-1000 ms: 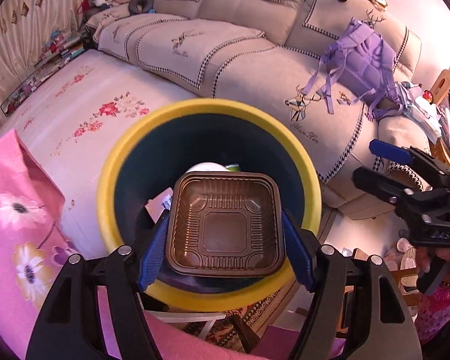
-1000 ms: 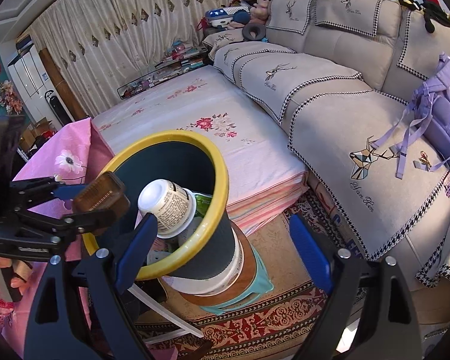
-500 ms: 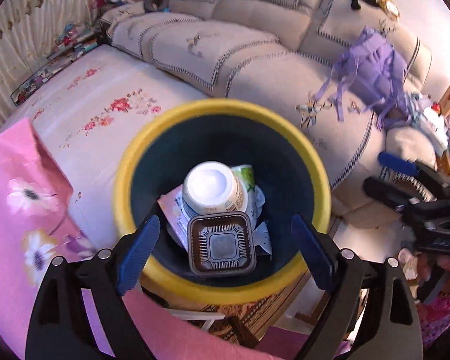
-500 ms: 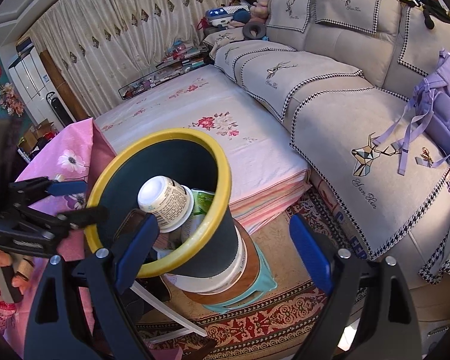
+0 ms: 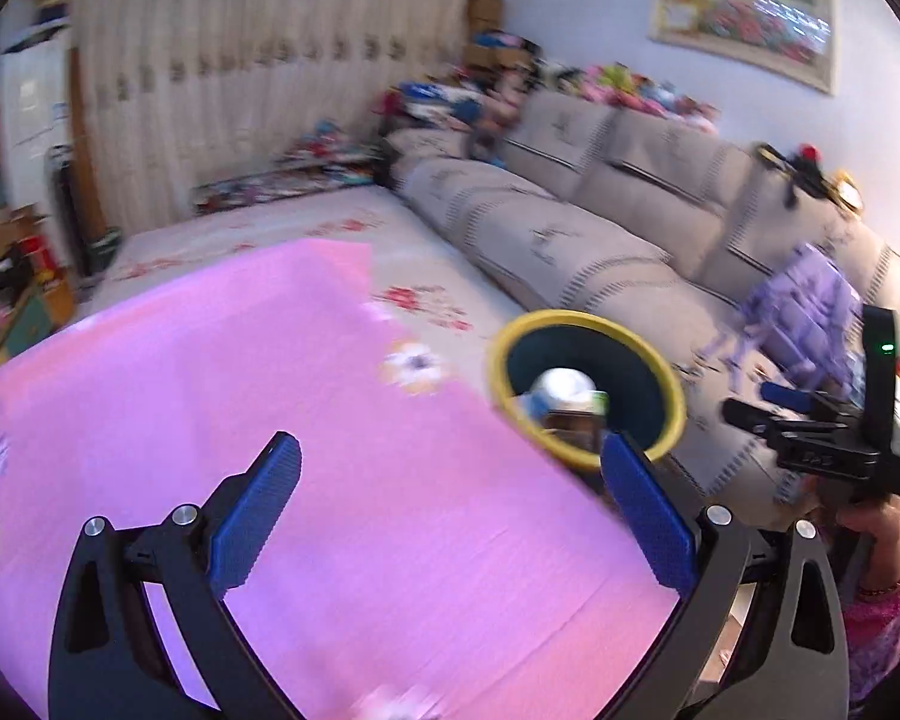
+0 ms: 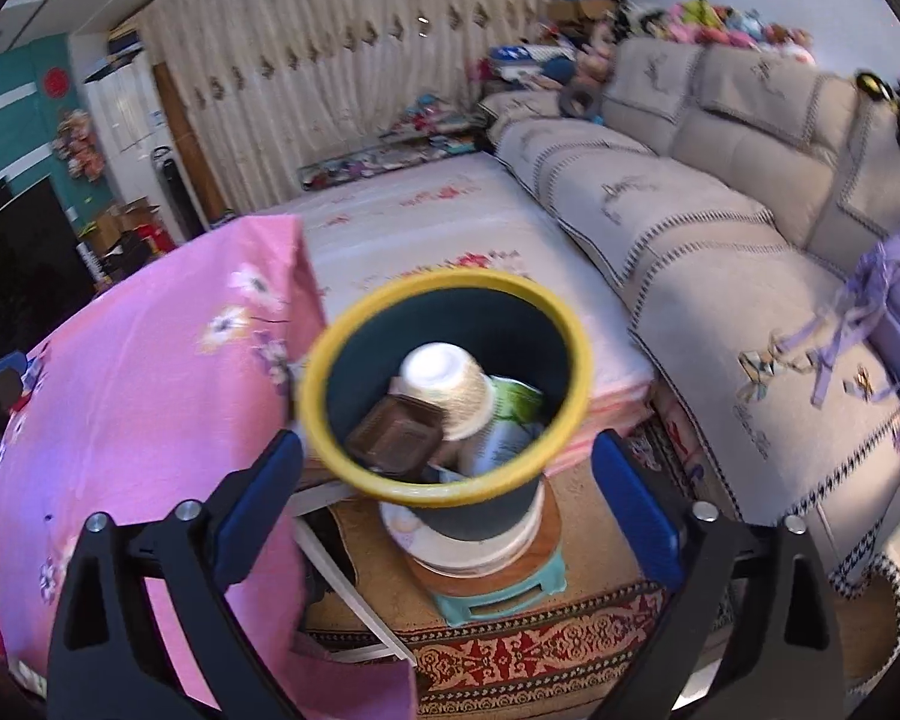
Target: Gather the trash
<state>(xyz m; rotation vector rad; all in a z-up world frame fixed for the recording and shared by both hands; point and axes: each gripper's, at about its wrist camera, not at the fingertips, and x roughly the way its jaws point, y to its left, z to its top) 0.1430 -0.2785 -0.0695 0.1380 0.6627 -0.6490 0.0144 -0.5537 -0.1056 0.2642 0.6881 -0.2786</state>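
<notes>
Resting in bin: brown tray now lies inside the yellow-rimmed bin — released since earlier.
Left gripper: jaws wide, empty, moved over pink cloth.
Right gripper: wide, empty.
Writing: unreadable.

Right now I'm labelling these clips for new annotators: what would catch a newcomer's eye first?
The yellow-rimmed trash bin at centre, on a stool beside the sofa, holding a brown plastic tray and an upturned white cup. Next, the pink floral tablecloth filling the left, below the open left hand-held gripper.
</notes>
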